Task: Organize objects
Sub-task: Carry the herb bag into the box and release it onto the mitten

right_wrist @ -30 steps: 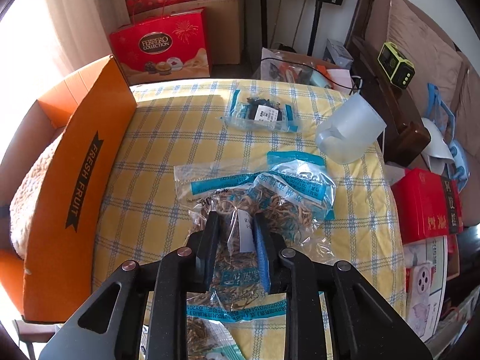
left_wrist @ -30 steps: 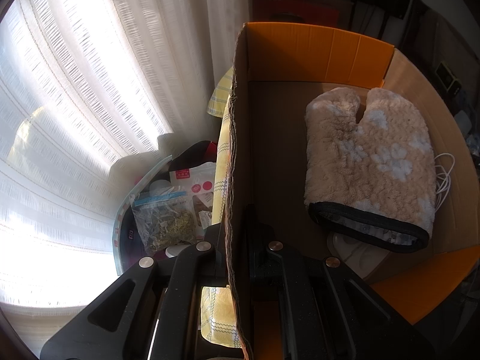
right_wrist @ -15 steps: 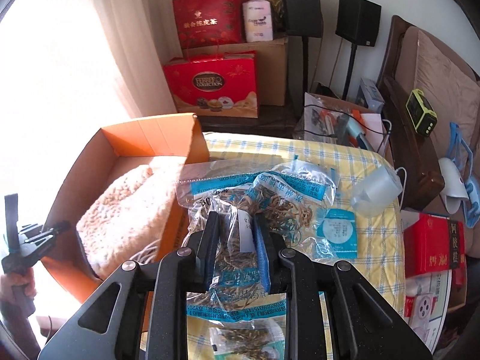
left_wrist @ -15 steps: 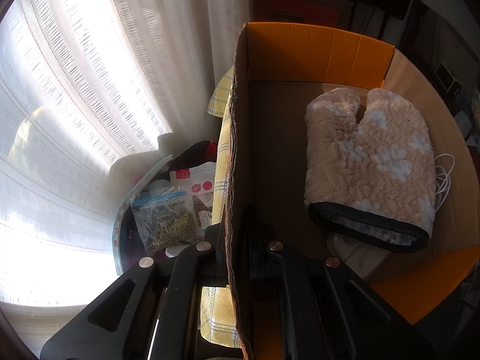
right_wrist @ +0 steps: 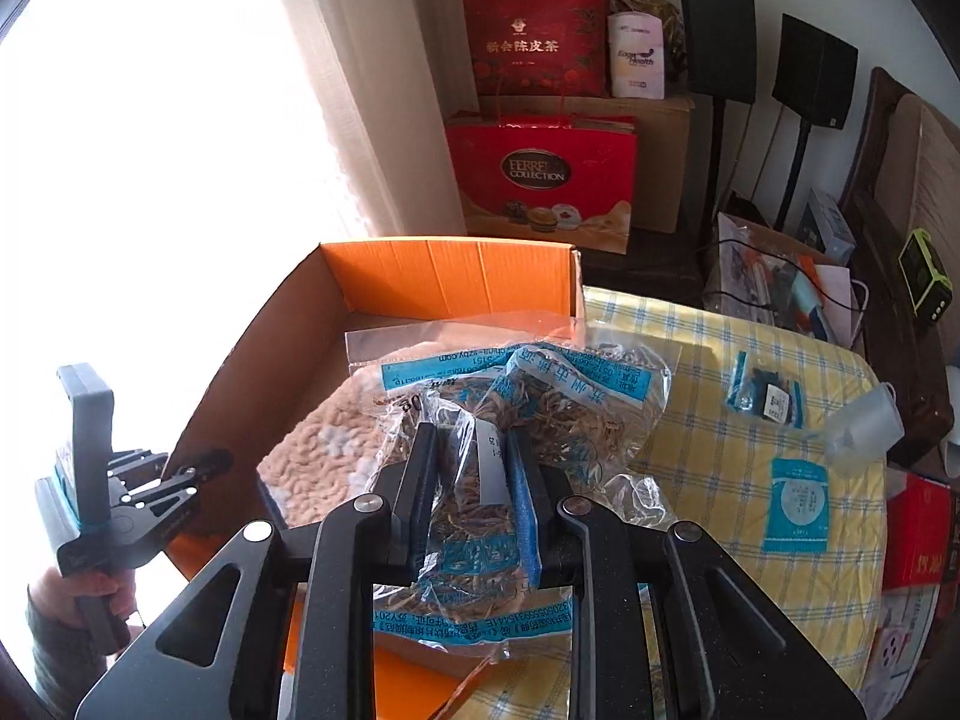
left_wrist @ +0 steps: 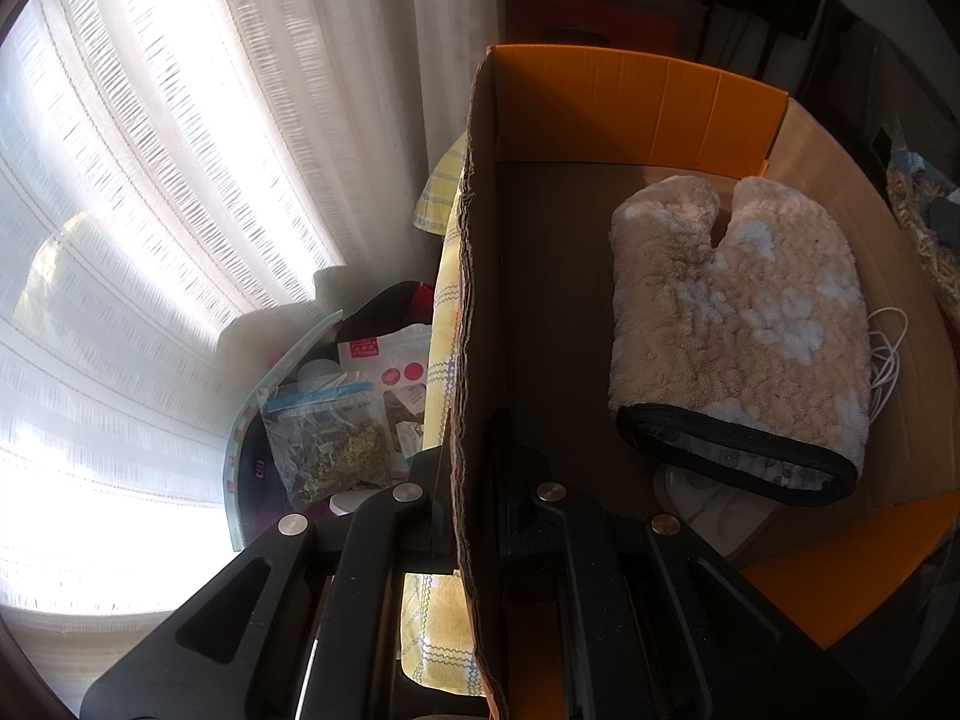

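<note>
- Gripping the left wall of the cardboard box [left_wrist: 480, 324], the left tongs [left_wrist: 465, 468] are closed on it
- A clear bag of dried strands [right_wrist: 516, 414] is clamped in the right tongs [right_wrist: 474, 480] and held over the box, above the fluffy mitt [left_wrist: 738, 324] lying inside
- The box is set on the yellow checked desk [right_wrist: 720, 420]

Left wrist view: close, looking steeply down the cardboard box [left_wrist: 474, 312] wall. Right wrist view: higher, from the box's [right_wrist: 444, 276] 5 o'clock; both share the mitten [left_wrist: 738, 336].
</note>
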`<action>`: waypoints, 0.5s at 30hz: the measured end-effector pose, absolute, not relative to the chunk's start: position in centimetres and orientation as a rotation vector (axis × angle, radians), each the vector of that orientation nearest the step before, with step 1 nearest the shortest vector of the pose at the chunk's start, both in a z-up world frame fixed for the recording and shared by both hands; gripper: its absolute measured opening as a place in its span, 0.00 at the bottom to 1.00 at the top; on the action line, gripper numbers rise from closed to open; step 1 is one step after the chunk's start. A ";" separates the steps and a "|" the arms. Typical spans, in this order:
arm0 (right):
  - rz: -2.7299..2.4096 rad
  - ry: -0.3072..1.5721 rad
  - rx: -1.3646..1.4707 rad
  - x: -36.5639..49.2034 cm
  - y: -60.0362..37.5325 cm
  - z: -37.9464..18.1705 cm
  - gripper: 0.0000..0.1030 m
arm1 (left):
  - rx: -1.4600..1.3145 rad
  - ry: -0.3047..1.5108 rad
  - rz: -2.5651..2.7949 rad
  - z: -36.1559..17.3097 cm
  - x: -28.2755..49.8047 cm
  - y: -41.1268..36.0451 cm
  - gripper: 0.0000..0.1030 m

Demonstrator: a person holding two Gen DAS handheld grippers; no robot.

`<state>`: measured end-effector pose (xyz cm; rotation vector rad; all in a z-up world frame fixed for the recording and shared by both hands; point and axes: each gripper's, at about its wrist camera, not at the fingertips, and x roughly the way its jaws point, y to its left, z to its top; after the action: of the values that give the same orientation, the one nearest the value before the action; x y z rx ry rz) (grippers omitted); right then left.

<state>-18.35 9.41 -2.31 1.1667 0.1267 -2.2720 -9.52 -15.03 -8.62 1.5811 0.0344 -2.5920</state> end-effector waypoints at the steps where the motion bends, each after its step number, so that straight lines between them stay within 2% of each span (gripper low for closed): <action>1: -2.264 0.131 1.167 -18.3 8.9 -2.5 0.22 | 1.582 0.033 -2.593 -8.6 -9.5 -15.0 0.07; 7: -2.204 0.131 1.183 -18.1 6.2 -4.2 0.23 | 1.583 0.026 -2.597 -8.6 -9.7 -15.1 0.07; 10: -2.175 0.130 1.212 -18.3 5.3 -5.0 0.35 | 1.584 0.022 -2.602 -8.6 -9.7 -15.0 0.07; 15: -2.197 0.177 1.182 -17.6 5.6 -4.3 0.38 | 1.586 0.016 -2.608 -8.6 -9.7 -15.0 0.07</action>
<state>-17.63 5.59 -4.29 1.1817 0.1770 -2.1966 -9.72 -15.03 -8.64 1.5865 0.0160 -2.6080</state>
